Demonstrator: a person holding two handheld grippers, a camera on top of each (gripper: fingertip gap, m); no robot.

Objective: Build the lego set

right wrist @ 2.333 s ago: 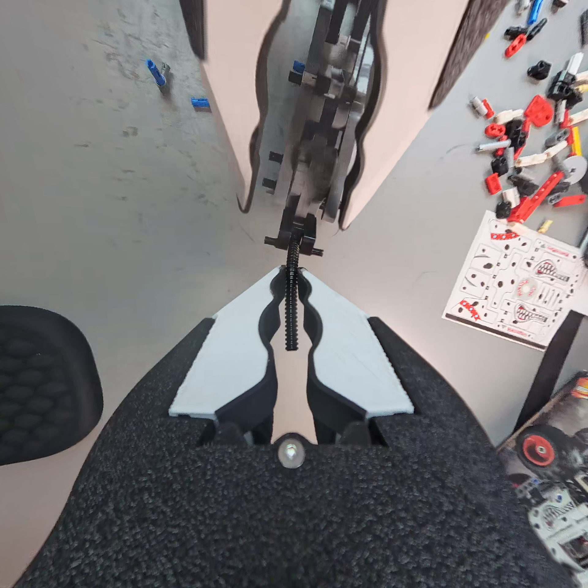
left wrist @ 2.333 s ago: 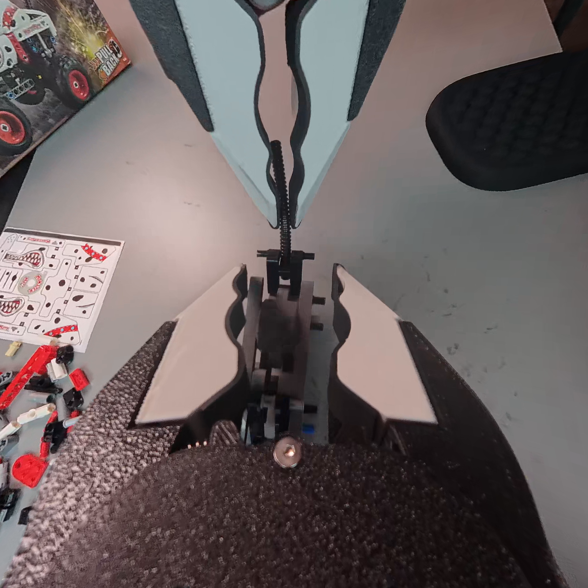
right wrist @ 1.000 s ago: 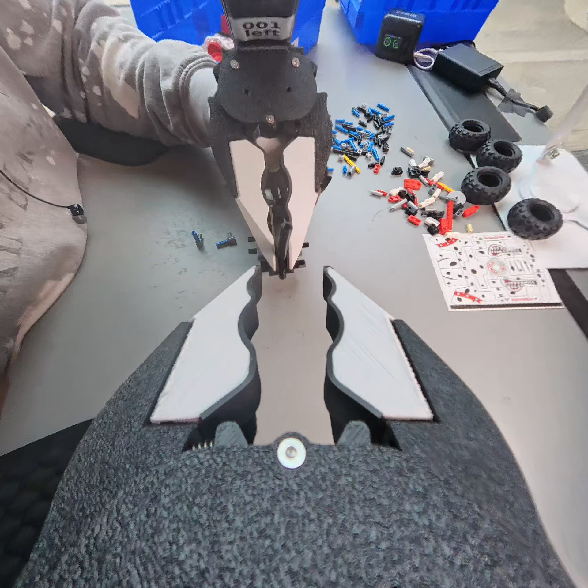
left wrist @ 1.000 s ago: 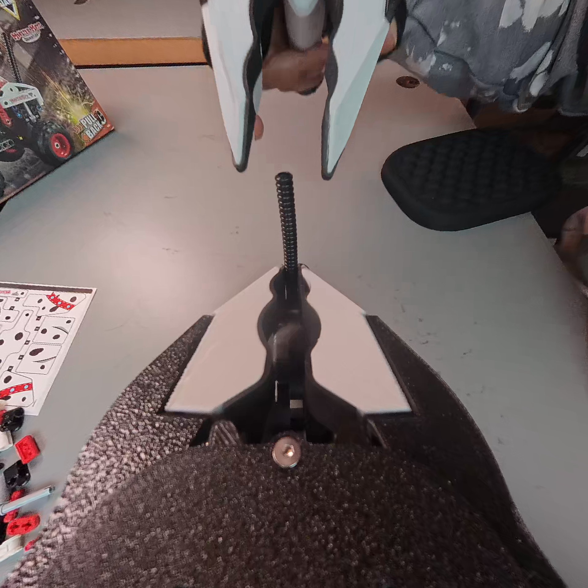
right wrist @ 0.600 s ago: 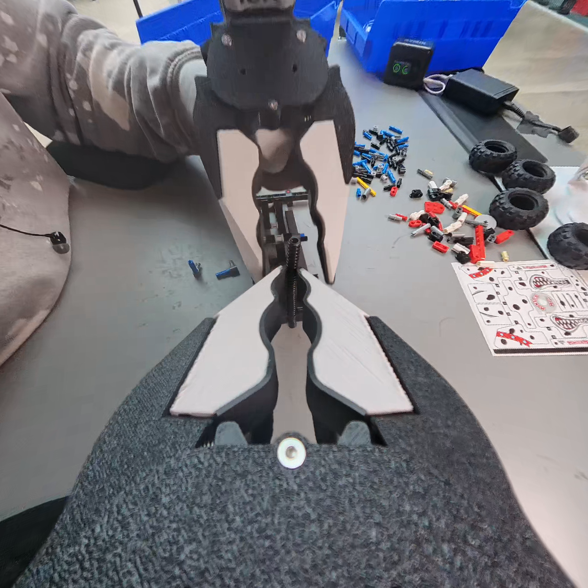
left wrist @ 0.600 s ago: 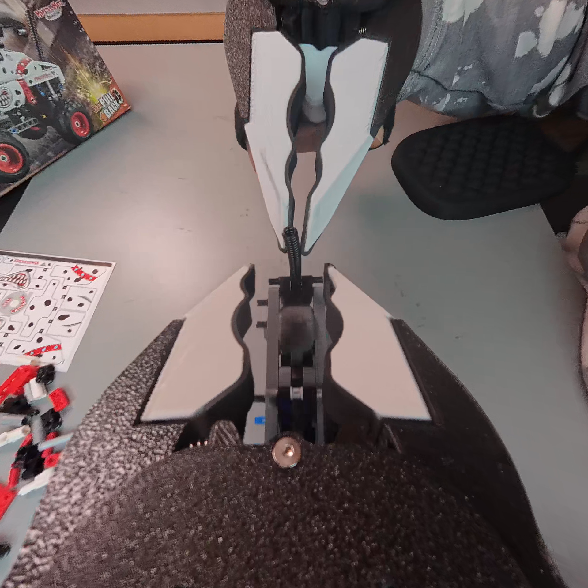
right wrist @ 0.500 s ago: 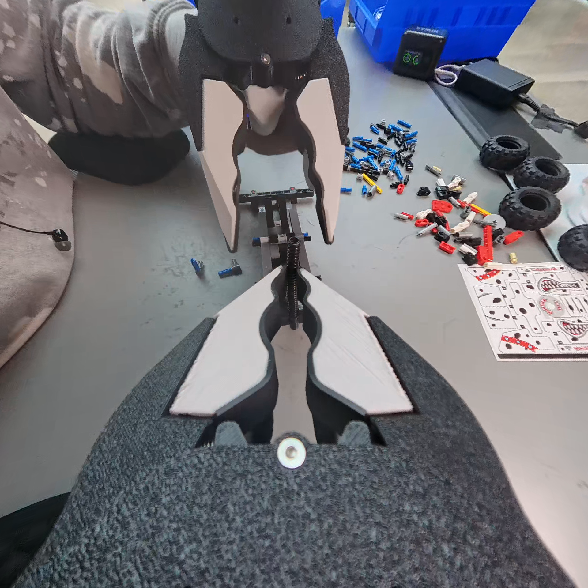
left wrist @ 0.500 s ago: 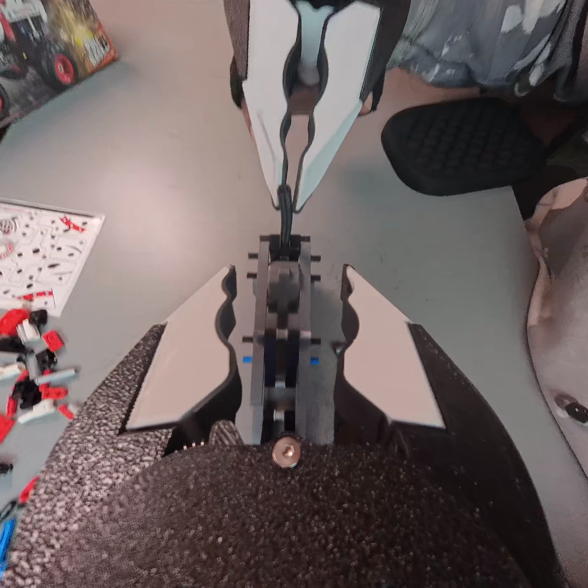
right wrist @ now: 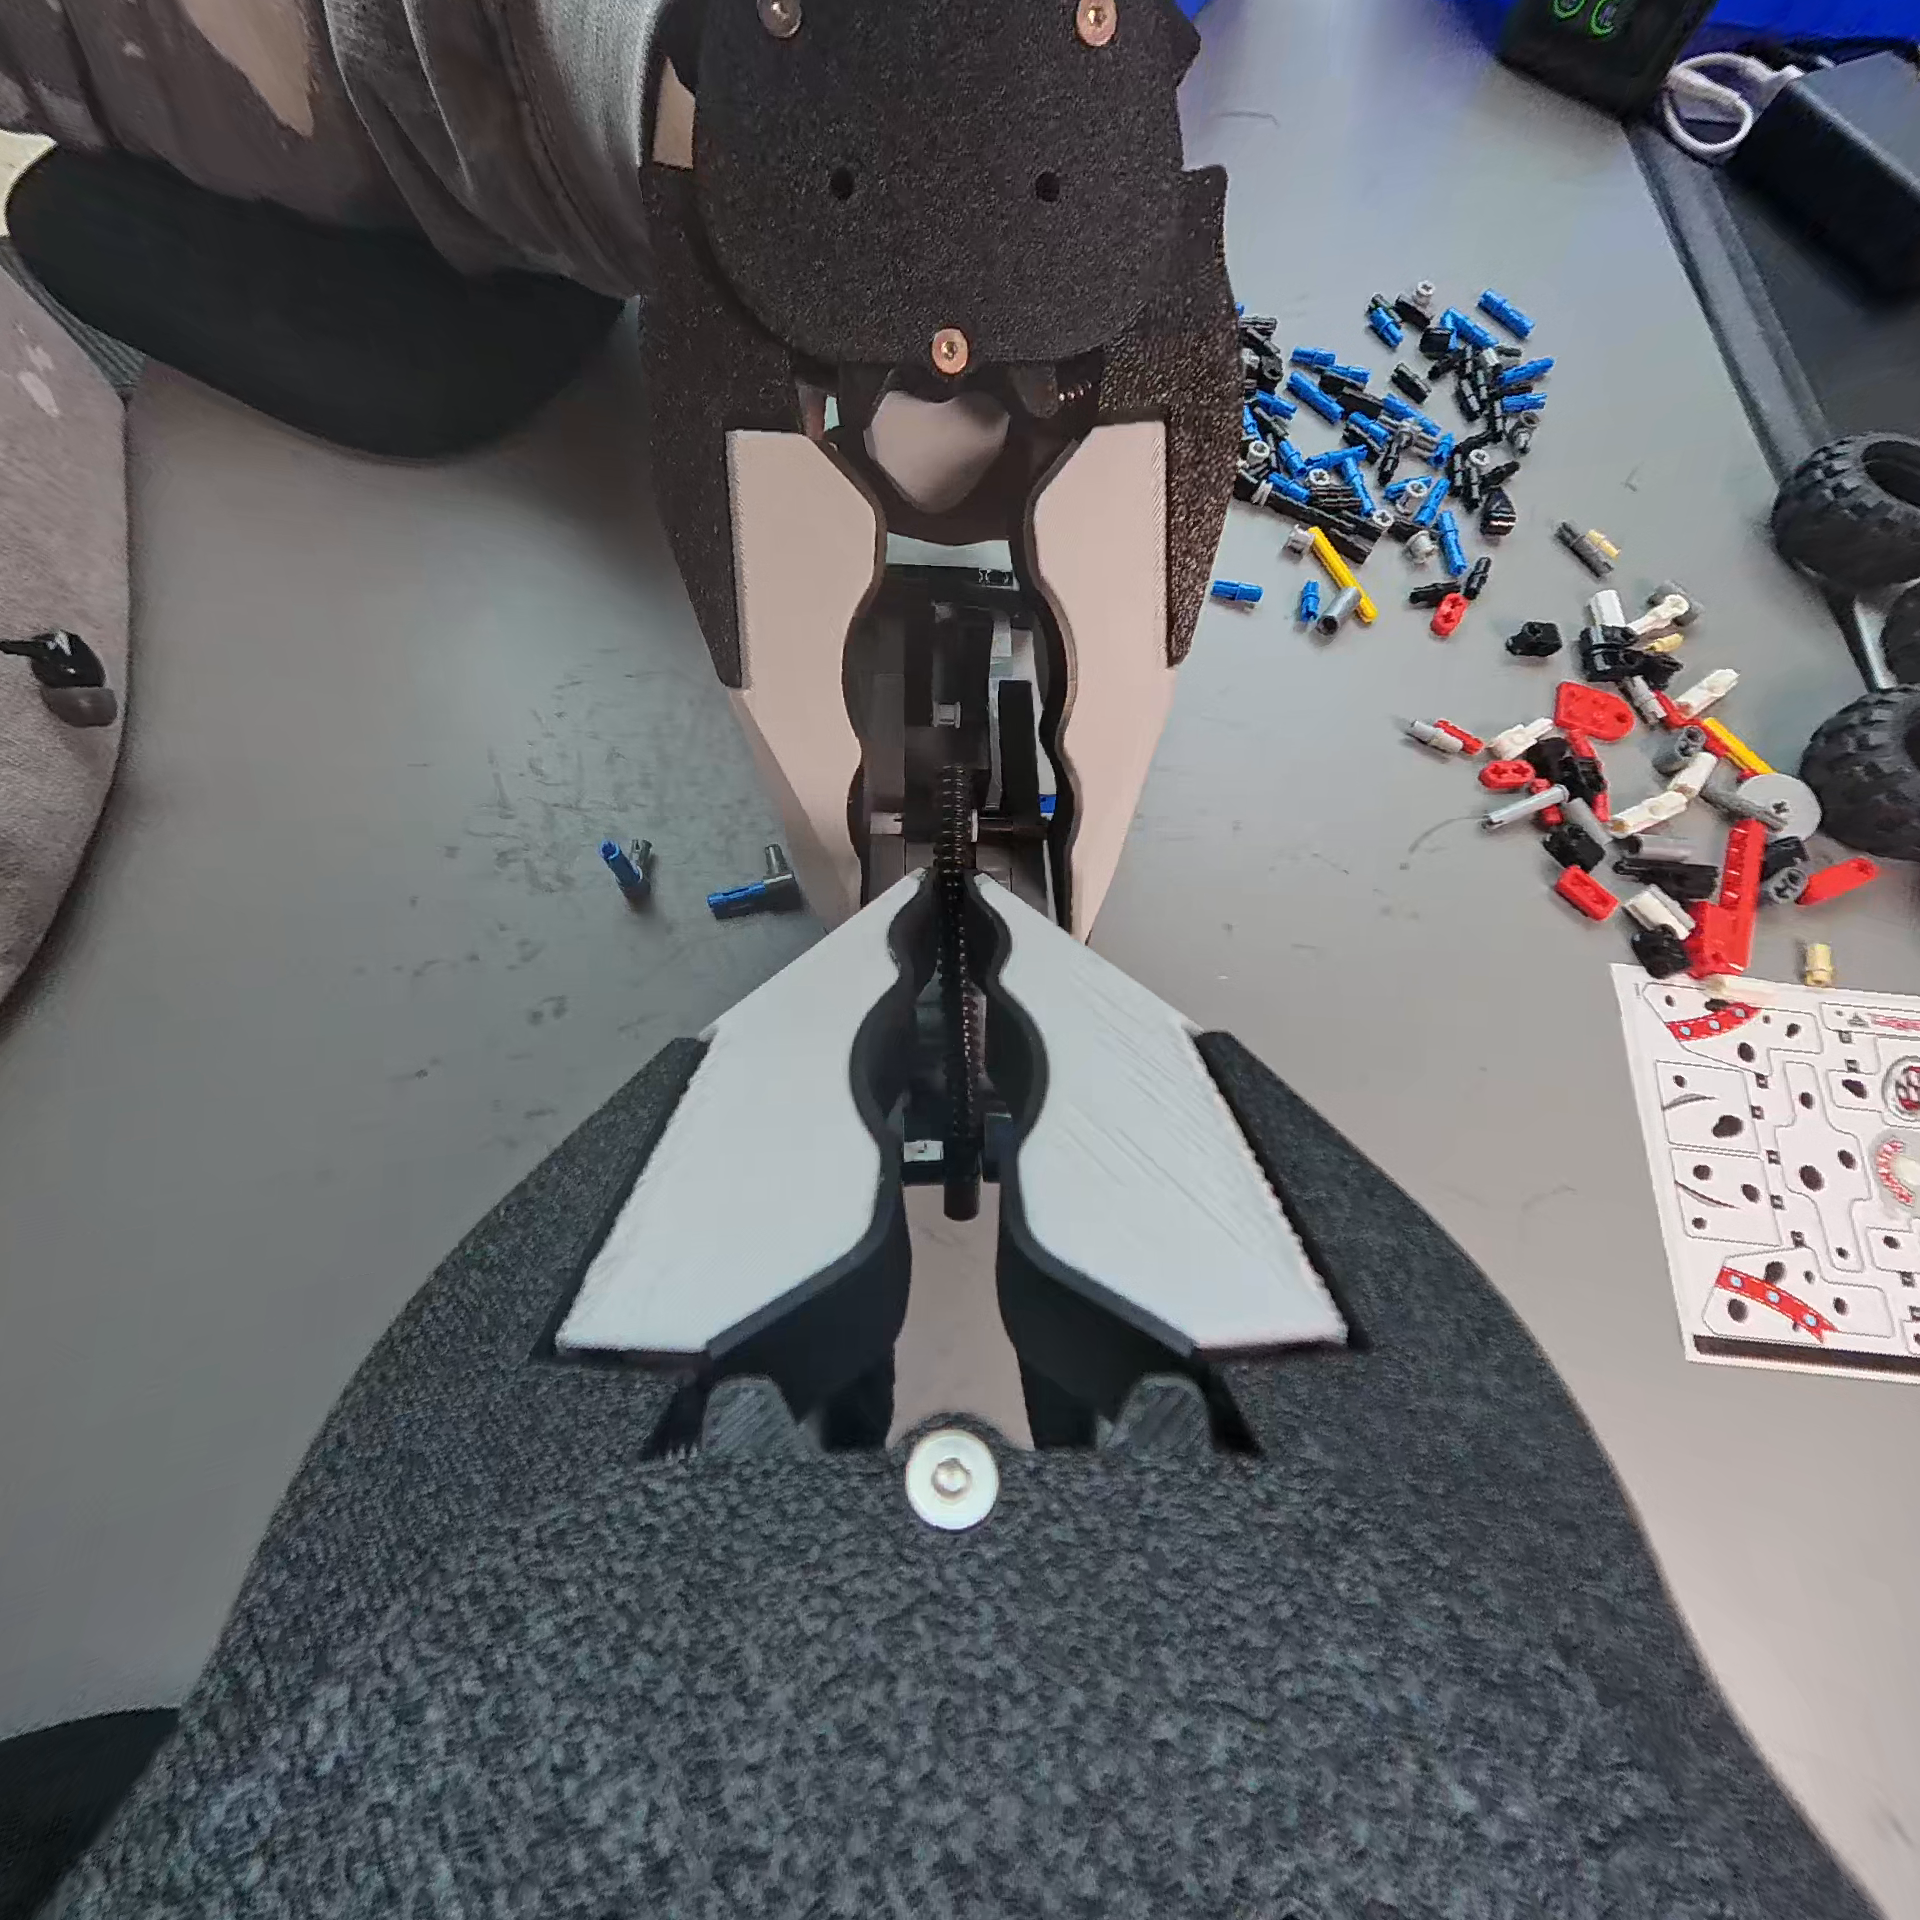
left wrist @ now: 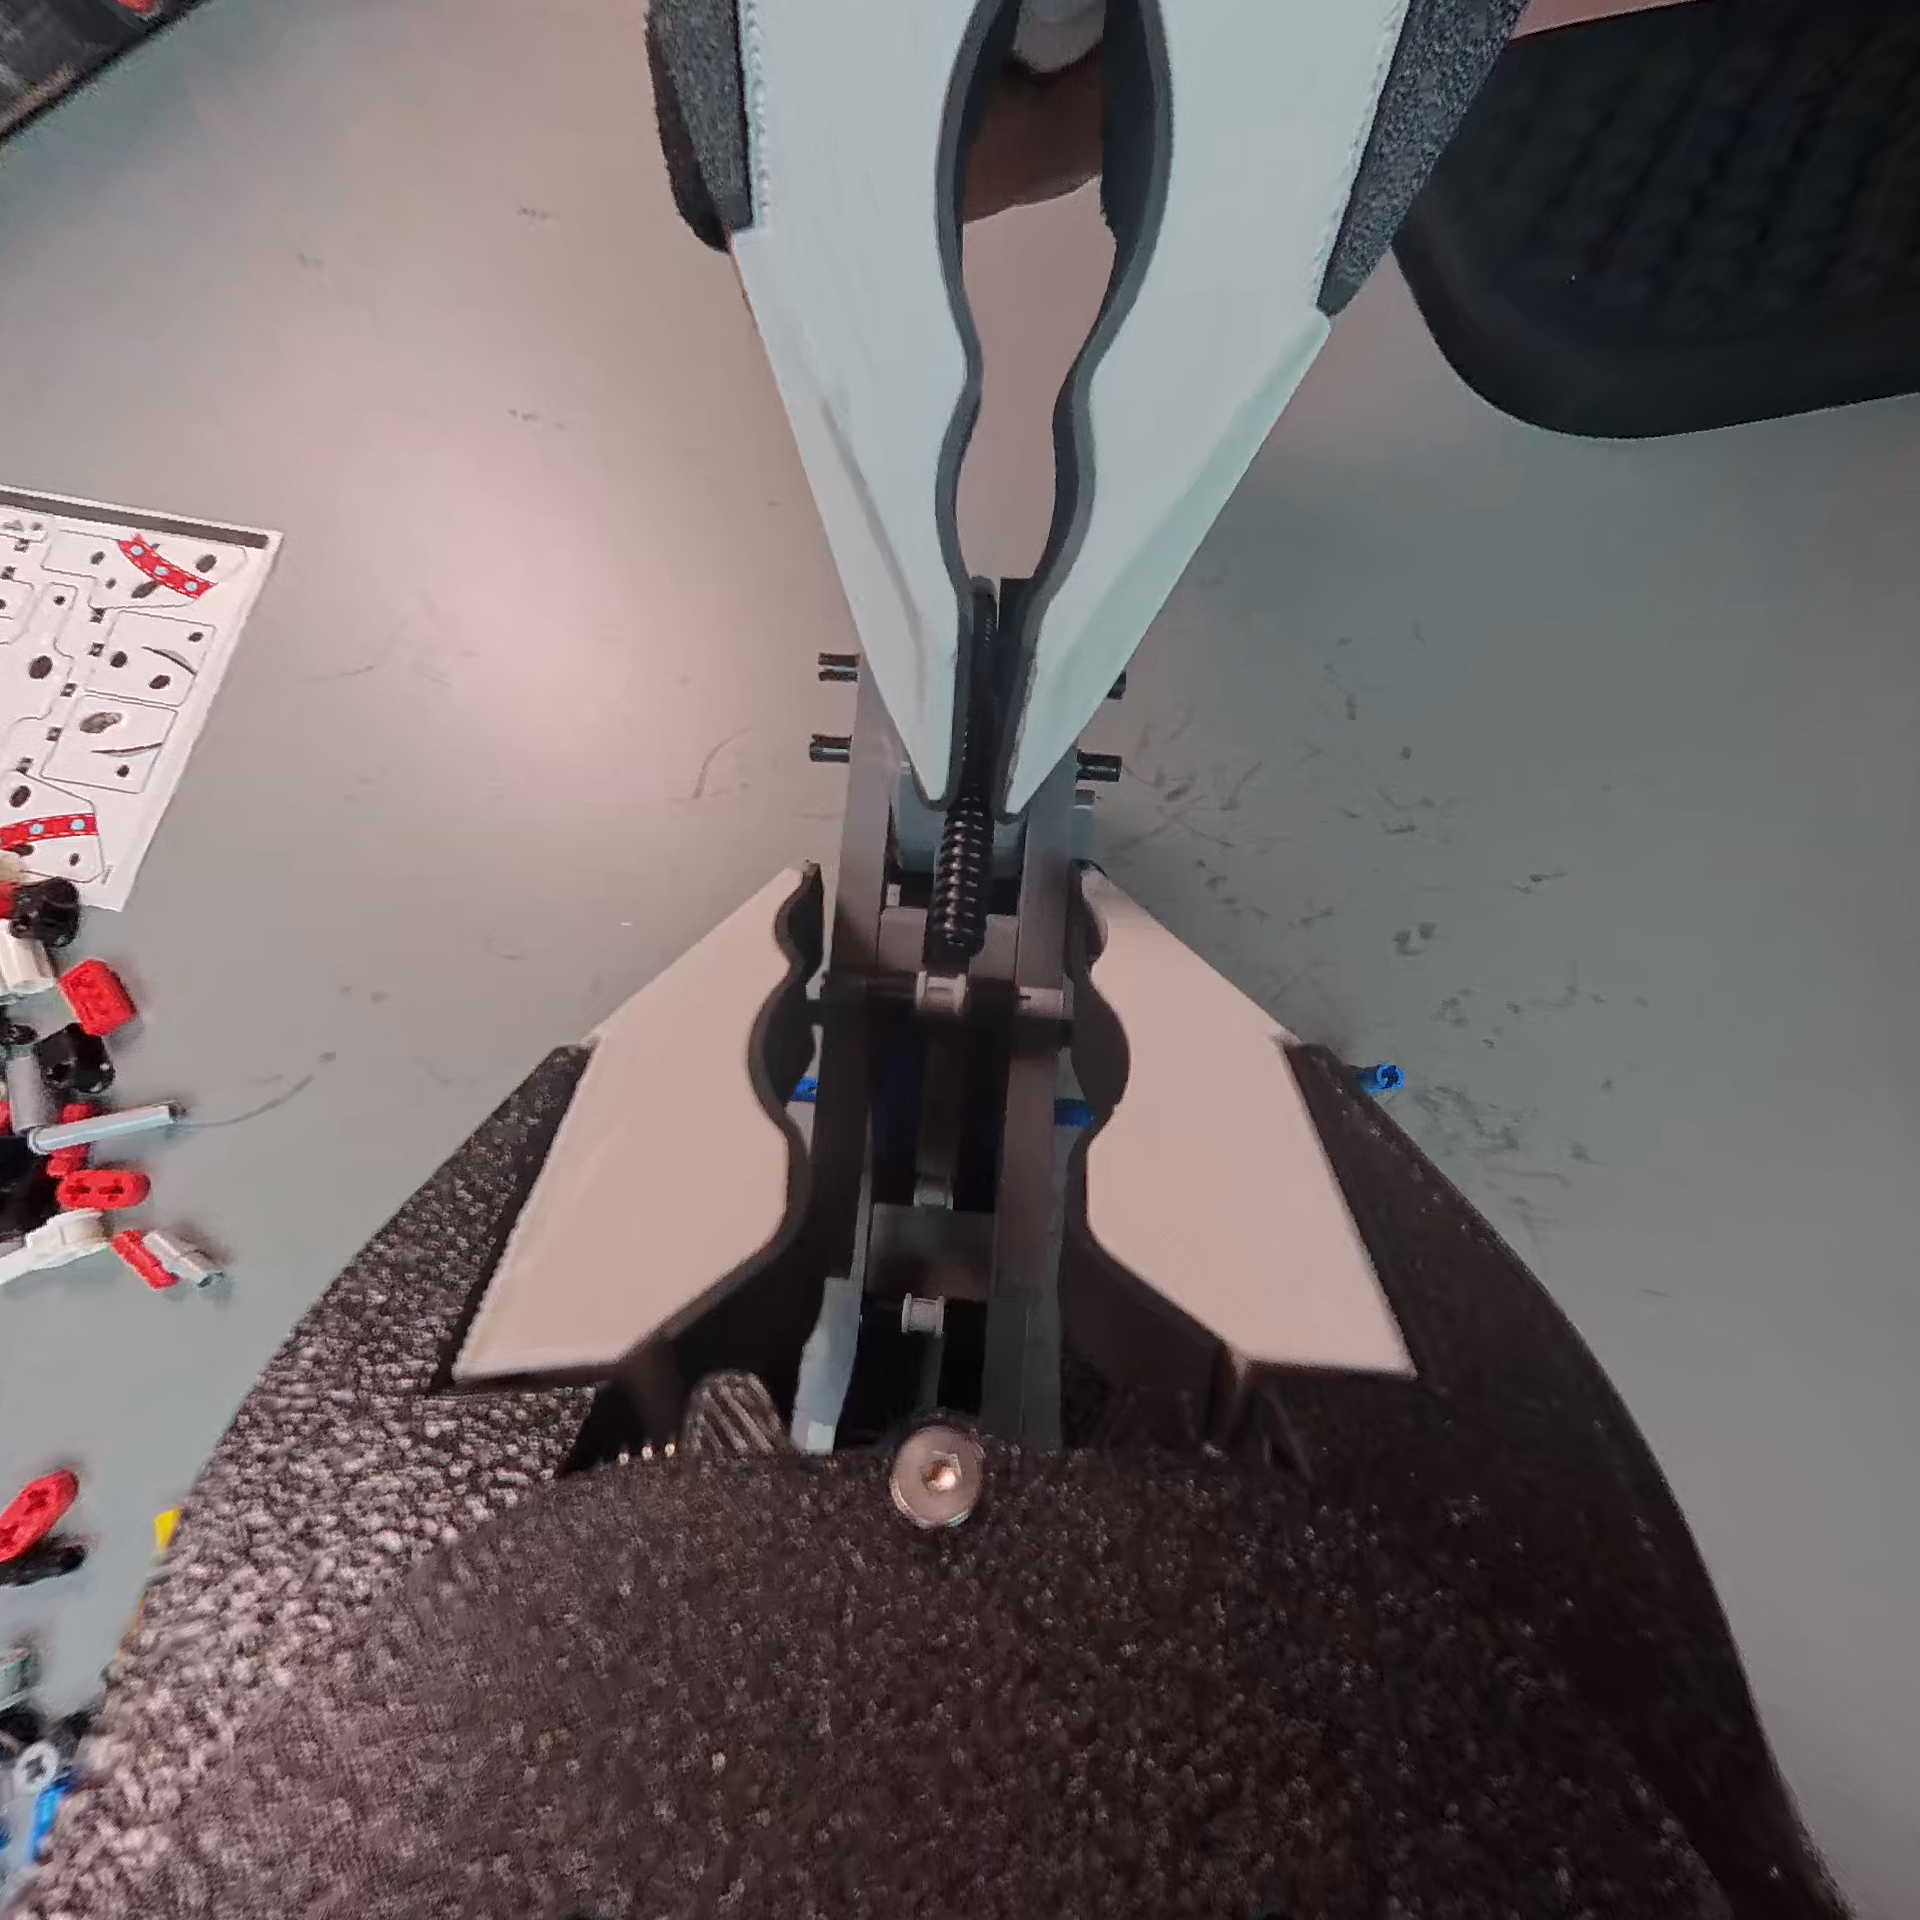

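A black lego chassis (left wrist: 1029, 1039) lies lengthwise between the fingers of my left gripper (left wrist: 948, 883), and the jaws press on its two side beams. My right gripper (right wrist: 951, 894) is shut on a black ribbed rod (right wrist: 961, 1091). It holds the rod along the chassis (right wrist: 935, 665), with the rod's far end down between the beams. In the left wrist view the right gripper (left wrist: 971, 800) comes in from above over the chassis front, and the rod (left wrist: 961, 873) sticks out of its tips. The left gripper's fingers (right wrist: 800, 623) face me in the right wrist view.
A sticker sheet (right wrist: 1787, 1164) and a heap of red, white and black pieces (right wrist: 1621, 790) lie to the right. Blue and black pins (right wrist: 1382, 436) and black tyres (right wrist: 1849, 509) lie farther back. Two blue pins (right wrist: 743, 894) and a sleeve (right wrist: 364, 125) are at the left. A black pad (left wrist: 1683, 208) is nearby. My left and right fingertips are right by each other.
My left gripper has closed from open onto the chassis. My right gripper has moved in closer with the rod, so its tips now overlap the chassis front.
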